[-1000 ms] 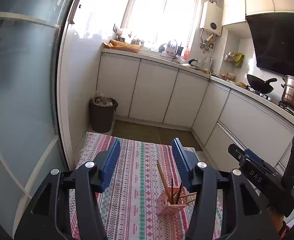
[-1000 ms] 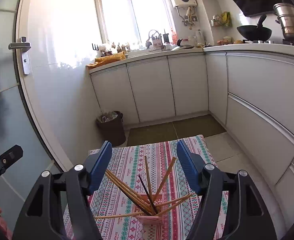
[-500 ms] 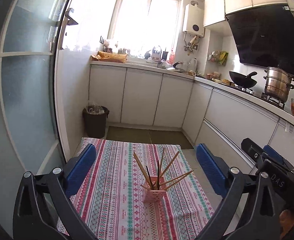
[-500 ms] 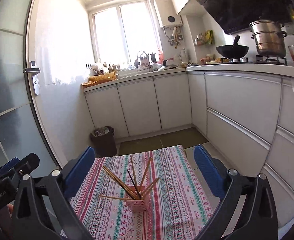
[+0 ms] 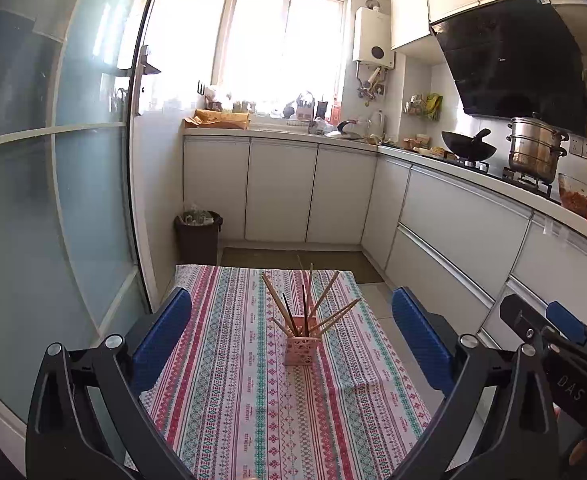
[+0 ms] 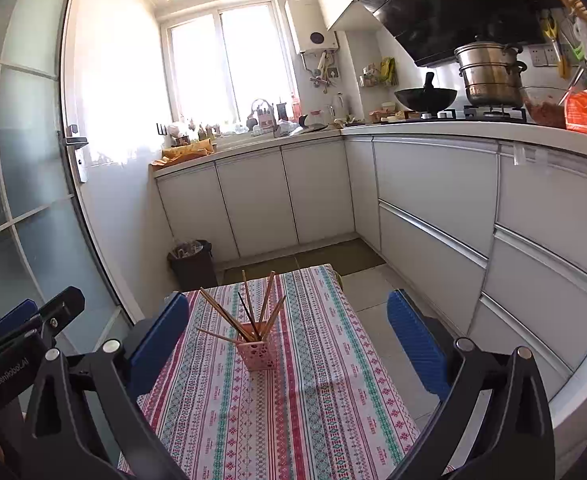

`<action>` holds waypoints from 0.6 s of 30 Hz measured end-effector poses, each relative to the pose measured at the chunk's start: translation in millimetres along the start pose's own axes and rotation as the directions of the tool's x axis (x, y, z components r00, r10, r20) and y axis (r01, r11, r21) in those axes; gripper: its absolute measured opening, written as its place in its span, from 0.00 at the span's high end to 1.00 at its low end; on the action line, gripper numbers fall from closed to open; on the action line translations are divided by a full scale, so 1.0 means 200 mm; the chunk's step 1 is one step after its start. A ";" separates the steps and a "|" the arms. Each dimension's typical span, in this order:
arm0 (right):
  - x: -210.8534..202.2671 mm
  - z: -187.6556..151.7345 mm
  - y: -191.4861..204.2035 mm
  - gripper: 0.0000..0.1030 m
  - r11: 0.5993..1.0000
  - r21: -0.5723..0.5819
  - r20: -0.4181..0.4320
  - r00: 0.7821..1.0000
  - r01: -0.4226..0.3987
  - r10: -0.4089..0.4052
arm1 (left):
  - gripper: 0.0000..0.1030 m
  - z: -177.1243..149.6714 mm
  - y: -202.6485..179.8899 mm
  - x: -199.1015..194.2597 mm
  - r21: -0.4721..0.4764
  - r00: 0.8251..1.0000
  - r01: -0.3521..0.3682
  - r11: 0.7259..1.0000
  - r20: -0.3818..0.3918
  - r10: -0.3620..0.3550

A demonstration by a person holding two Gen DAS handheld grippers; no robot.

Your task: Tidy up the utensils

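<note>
A pink perforated holder [image 5: 300,350] stands upright on a table with a striped patterned cloth [image 5: 229,400]. Several wooden chopsticks and a dark one [image 5: 313,304] fan out of it. It also shows in the right wrist view [image 6: 256,354], with its chopsticks [image 6: 253,308]. My left gripper [image 5: 293,340] is wide open and empty, held back from the holder. My right gripper [image 6: 289,336] is wide open and empty too, also back from it. The right gripper's body [image 5: 553,344] shows at the right edge of the left wrist view.
A glass door [image 5: 53,200] runs along the left of the table. A dark bin [image 5: 197,236] stands beyond the table's far edge. White cabinets [image 5: 453,232] line the back and right, with a wok [image 5: 467,148] and steel pot [image 5: 533,152] on the stove.
Both grippers opened wide and pulled back and up from the holder. The chopsticks stay in the holder, which now looks smaller and farther away.
</note>
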State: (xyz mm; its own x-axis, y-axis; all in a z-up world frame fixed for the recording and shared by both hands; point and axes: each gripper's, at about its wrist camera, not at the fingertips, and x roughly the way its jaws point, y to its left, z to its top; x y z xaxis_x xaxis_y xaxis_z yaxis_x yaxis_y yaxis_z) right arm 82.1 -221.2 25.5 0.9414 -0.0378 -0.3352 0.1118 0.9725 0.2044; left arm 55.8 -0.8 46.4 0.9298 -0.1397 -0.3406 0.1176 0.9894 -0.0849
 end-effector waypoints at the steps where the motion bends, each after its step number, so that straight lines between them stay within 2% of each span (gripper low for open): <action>1: -0.03 0.00 0.00 0.06 1.000 -0.003 0.006 1.000 0.004 -0.004 | 0.07 0.00 0.00 -0.03 -0.004 1.000 -0.001 1.000 0.002 0.001; 8: -0.20 0.00 -0.03 0.06 1.000 0.004 0.036 0.999 -0.004 0.003 | 0.07 -0.01 -0.06 -0.21 0.019 1.000 0.015 1.000 0.027 -0.015; 18: -0.33 0.01 -0.03 0.06 1.000 0.004 0.056 0.998 -0.021 0.021 | 0.07 -0.02 -0.09 -0.37 0.027 0.997 0.020 0.999 0.075 -0.022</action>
State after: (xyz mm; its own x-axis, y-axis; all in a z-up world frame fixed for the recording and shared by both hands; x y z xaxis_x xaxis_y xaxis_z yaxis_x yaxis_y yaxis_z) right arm 18.8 -224.8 47.6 0.9597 -0.0302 -0.2793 0.0932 0.9721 0.2152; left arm -15.3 -7.6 69.9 0.9505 -0.1577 -0.2679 0.1452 0.9872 -0.0658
